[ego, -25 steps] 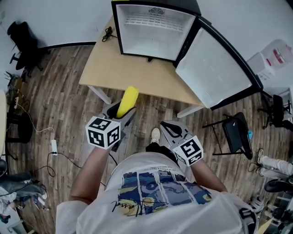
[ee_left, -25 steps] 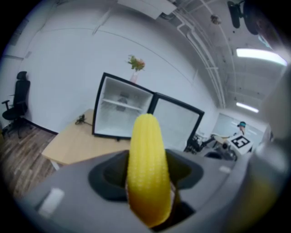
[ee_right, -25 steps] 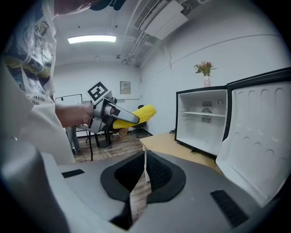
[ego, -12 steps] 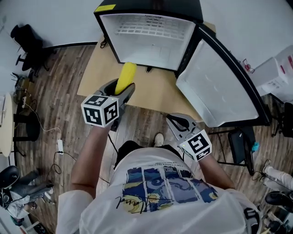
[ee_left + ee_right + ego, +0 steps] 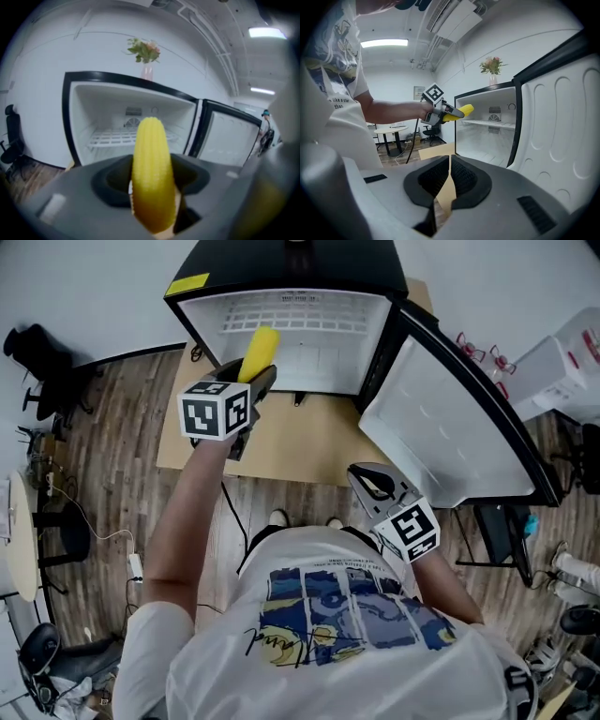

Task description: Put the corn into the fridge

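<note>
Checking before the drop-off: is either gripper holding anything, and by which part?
The left gripper holds the corn by its base end; the right gripper holds nothing, fingers together.

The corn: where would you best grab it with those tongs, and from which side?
Probably grip the corn near its wider back end, coming from behind along its length, as the left tongs do. Its rounded tip then points free toward the open fridge.

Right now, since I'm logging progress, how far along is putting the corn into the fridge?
Done: the fridge door stands open and the left tongs grip the corn. In hand: the corn's tip is at the fridge opening. Left: place it inside and release. The right tongs are shut, empty.
</note>
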The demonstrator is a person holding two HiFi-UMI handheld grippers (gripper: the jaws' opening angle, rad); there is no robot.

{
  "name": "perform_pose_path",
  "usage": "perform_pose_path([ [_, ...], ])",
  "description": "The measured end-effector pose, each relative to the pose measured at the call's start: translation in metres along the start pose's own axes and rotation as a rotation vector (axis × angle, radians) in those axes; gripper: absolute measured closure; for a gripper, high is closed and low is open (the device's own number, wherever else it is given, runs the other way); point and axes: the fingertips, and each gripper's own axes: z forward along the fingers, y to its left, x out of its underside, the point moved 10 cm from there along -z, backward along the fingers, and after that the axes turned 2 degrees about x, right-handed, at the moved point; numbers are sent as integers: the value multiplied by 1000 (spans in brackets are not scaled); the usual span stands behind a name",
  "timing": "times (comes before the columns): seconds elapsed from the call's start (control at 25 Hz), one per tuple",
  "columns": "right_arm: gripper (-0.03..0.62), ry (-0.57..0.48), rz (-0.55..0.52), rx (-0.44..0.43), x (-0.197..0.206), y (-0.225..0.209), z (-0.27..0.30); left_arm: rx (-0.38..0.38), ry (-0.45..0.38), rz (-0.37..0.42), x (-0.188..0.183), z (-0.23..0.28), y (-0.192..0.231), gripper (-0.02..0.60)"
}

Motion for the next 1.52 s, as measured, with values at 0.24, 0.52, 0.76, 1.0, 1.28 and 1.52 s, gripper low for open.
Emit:
perform_pose_path([
  [0.24,574,5,49,100,-7,0,9,44,54,119,-30,51,27,333],
  [0.52,574,15,108,214,-4,2,10,71,100,224,-47,94,45,331],
  [0.76,574,38,133,285,-2,6,7,71,127,372,-58,123,48,331],
  [1.0,574,47,148,338,-2,5,5,74,145,486,-64,143,49,331],
  [1.28,574,53,157,372,-2,5,3,105,140,507,-70,153,49,331],
  [1.52,574,61,169,396,1,8,-1,144,147,495,-71,162,51,331],
])
